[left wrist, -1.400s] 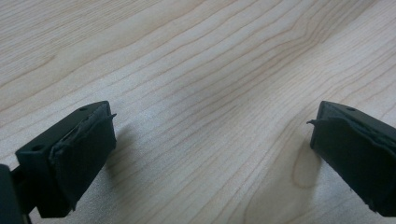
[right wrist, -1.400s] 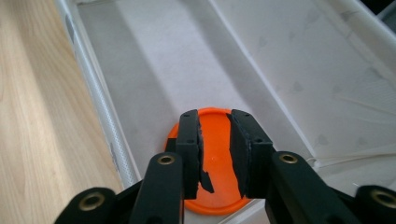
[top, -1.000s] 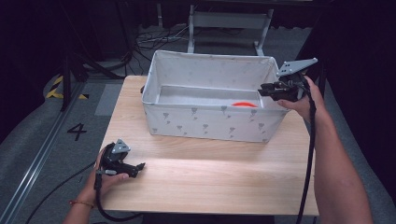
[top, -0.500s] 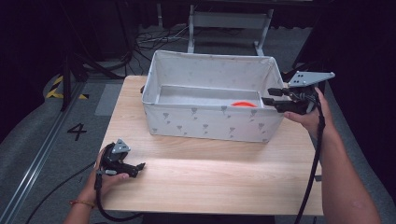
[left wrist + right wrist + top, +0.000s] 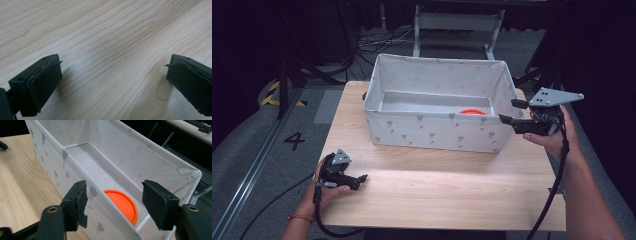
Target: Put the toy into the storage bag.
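A white fabric bin (image 5: 432, 131) with grey tree prints stands at the back of the wooden table (image 5: 437, 185). An orange disc (image 5: 471, 112) lies flat on the bin's floor near its right end, and it is also seen as the orange disc (image 5: 122, 203) in the right gripper view. My right gripper (image 5: 513, 111) hovers open just outside the bin's right end, pointing left at it, with nothing between its jaws; the right gripper (image 5: 113, 201) looks down into the bin (image 5: 75, 165). My left gripper (image 5: 360, 180) rests open on the table at the front left, nothing held.
Behind the table stand a metal frame (image 5: 457, 22) and loose cables (image 5: 377, 40) on the grey floor. A yellow-black floor marking (image 5: 274, 95) and a number 4 (image 5: 294, 141) lie to the left. Bare wood (image 5: 105, 45) spreads under the left gripper.
My right gripper has moved right and slightly down, out from over the bin's right rim to beside its right end. The left gripper has stayed in place.
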A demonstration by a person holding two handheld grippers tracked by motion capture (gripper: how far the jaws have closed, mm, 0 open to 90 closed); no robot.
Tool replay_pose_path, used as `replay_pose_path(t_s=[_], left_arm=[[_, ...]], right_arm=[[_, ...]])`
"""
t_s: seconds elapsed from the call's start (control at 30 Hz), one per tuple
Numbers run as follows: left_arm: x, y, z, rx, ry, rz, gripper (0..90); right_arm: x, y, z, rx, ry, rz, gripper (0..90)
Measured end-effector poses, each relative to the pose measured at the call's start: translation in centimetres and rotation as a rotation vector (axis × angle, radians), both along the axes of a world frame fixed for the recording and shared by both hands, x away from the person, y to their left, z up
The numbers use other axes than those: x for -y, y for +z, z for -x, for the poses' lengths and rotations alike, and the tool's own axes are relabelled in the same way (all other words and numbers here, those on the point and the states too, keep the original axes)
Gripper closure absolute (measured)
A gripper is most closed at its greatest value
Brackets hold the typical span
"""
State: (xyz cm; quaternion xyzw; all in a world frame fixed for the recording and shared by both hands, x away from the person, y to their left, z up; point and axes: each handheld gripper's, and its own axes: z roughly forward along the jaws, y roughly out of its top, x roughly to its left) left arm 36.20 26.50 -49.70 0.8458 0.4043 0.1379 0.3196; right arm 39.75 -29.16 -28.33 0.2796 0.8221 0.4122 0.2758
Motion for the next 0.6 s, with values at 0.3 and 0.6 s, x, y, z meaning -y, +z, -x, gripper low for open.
replay_pose_path(t_s=[0.3,0.6], left_arm=[[0.0,0.0,0.0,0.000,0.002,-0.002,0.4],[0.0,0.0,0.0,0.001,0.002,-0.001,0.4]], right_arm=[[0.5,-0.6,1.9,0.034,-0.053,0.011,25.1],[0.6,-2.4,3.5,0.030,-0.075,0.088,21.9]])
